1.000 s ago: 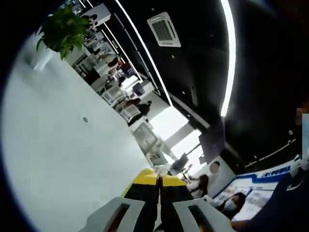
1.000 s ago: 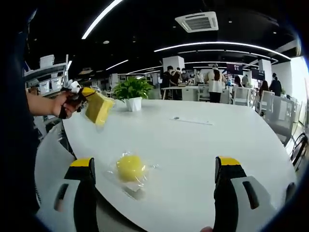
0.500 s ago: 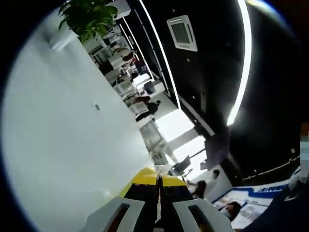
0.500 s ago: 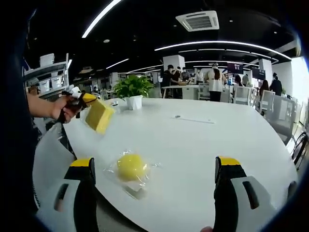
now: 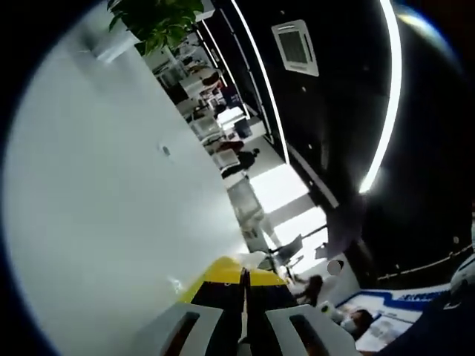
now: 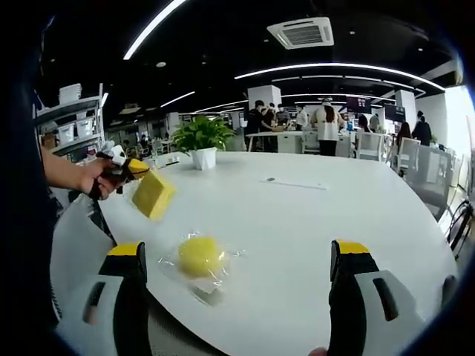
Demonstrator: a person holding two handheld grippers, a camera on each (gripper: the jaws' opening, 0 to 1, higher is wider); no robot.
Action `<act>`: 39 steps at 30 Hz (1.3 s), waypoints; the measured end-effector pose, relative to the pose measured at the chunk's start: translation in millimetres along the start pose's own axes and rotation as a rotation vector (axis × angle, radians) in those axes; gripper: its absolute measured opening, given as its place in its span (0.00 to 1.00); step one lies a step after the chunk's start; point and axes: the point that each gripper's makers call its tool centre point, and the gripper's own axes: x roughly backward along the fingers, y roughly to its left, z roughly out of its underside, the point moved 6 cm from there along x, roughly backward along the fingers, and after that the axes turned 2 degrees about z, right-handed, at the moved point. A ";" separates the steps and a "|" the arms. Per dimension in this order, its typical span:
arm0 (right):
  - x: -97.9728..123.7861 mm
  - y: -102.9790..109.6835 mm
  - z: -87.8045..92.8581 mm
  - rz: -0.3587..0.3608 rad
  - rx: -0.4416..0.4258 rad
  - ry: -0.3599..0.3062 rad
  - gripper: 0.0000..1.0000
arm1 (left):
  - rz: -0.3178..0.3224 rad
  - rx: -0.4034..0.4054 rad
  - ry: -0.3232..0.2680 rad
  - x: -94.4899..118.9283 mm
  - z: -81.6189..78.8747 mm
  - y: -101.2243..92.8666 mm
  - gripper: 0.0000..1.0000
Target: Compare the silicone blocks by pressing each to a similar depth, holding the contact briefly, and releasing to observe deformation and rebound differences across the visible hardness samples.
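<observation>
1. As seen in the right gripper view, the right hand-held gripper [image 6: 241, 278] had its two yellow-tipped jaws spread wide apart over the near edge of a white tabletop [image 6: 312, 215], with nothing between them
2. Between those jaws, closer to the left one, a round yellow silicone block [image 6: 198, 256] lay on the tabletop inside a clear plastic wrapper
3. To the left in the same view, a person's hand [image 6: 95, 175] held the left hand-held gripper [image 6: 133, 167] above the tabletop, clear of the surface
4. That left hand-held gripper was clamped on a flat yellow rectangular block [image 6: 153, 195], which hung tilted in the air, up and to the left of the round block and apart from it
5. In the left gripper view, the left hand-held gripper's two jaws were pressed together with only a thin seam between their yellow tips; the rectangular block itself could not be made out there
6. That view was strongly rolled, so the tabletop [image 5: 96, 222] rose along its left side
7. A potted plant [image 6: 202, 142] in a white pot stood on the far part of the tabletop
8. Behind it, several people [image 6: 326, 126] stood among desks in an open office with a dark ceiling
</observation>
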 end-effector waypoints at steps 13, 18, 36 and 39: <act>0.4 -0.1 2.3 -0.002 -0.012 0.003 0.97 | -0.062 0.043 0.017 -1.9 8.2 23.8 0.00; 1.5 -0.8 3.0 0.002 -0.016 0.005 0.97 | -0.121 0.042 0.013 3.2 9.4 40.4 0.00; 1.7 0.9 3.3 0.004 -0.021 0.008 0.97 | -0.279 -0.012 0.043 6.3 10.6 77.0 0.00; 1.7 0.2 4.1 0.007 -0.023 0.007 0.97 | -0.310 -0.095 0.073 7.4 10.1 81.9 0.00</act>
